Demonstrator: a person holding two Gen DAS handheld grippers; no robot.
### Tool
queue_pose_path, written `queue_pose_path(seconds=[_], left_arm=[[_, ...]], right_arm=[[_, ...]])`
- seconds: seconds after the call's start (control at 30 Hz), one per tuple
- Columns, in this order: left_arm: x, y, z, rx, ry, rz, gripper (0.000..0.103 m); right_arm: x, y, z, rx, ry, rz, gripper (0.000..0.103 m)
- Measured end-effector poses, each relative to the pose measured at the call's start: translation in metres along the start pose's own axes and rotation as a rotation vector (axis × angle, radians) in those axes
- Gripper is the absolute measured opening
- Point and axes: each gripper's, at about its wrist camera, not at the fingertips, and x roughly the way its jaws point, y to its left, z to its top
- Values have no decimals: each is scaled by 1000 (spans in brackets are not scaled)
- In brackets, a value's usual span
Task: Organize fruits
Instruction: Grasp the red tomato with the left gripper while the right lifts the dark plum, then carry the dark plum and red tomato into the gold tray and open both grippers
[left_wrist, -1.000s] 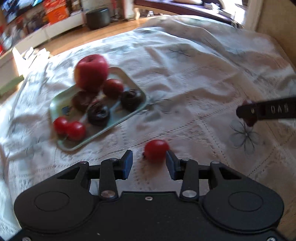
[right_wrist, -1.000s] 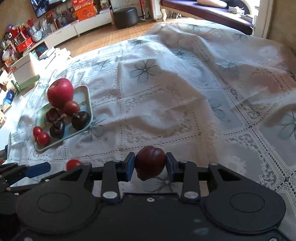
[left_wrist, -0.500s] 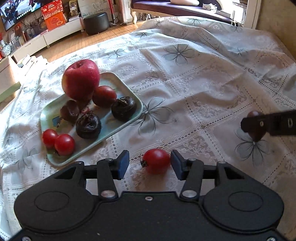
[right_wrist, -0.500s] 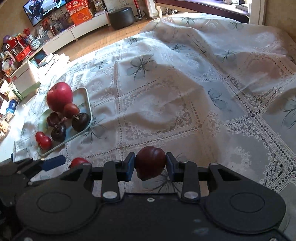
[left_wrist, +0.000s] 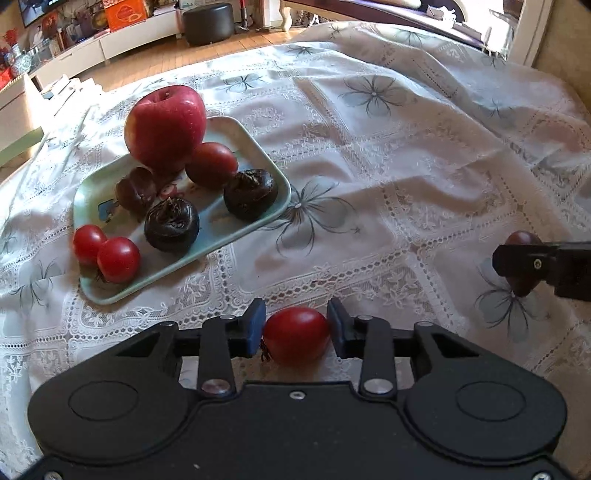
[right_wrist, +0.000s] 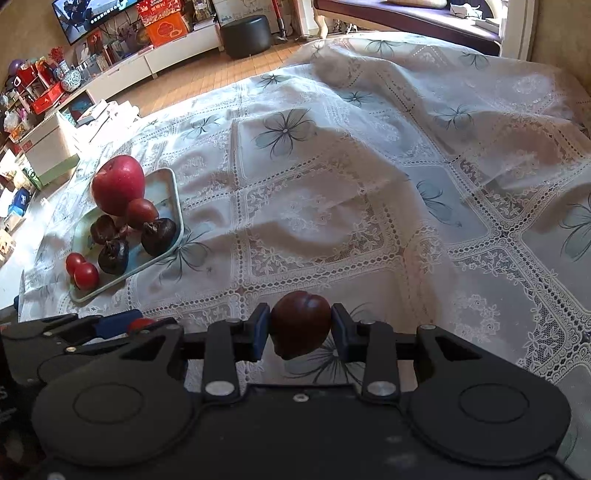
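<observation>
Most fruit sits on the tray (left_wrist: 271, 173). The left tool (left_wrist: 295, 326) has just closed on a cherry tomato (left_wrist: 295, 334); the right tool (right_wrist: 300, 324) pinches a plum (right_wrist: 301, 323). Both still need putting down

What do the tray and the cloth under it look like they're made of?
The tray looks like smooth moulded plastic or melamine: pale green, rounded raised rim, soft sheen, a printed picture inside. I can't rule out enamelled metal. The tablecloth looks like thin white woven fabric with openwork lace bands and printed grey flowers; it wrinkles and drapes softly.
</observation>
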Motion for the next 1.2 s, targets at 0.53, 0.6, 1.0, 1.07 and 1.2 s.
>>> queue_pose_path(seconds=[0.53,0.6,1.0,1.07,1.2], left_arm=[[-2,0,-4,76,9,4,58],[0,3,-3,60,19,-7,58],[-18,-2,-5,26,-24,31,44],[-36,-1,-8,5,-40,49,44],[-81,8,-19,-32,-70,43,44]], right_arm=[[0,-1,0,11,9,1,37],[0,0,-1,8,8,-2,37],[-6,1,-3,-7,-18,6,37],[-17,3,-4,-22,-62,-1,37],[-47,11,-18,-45,-146,22,37]])
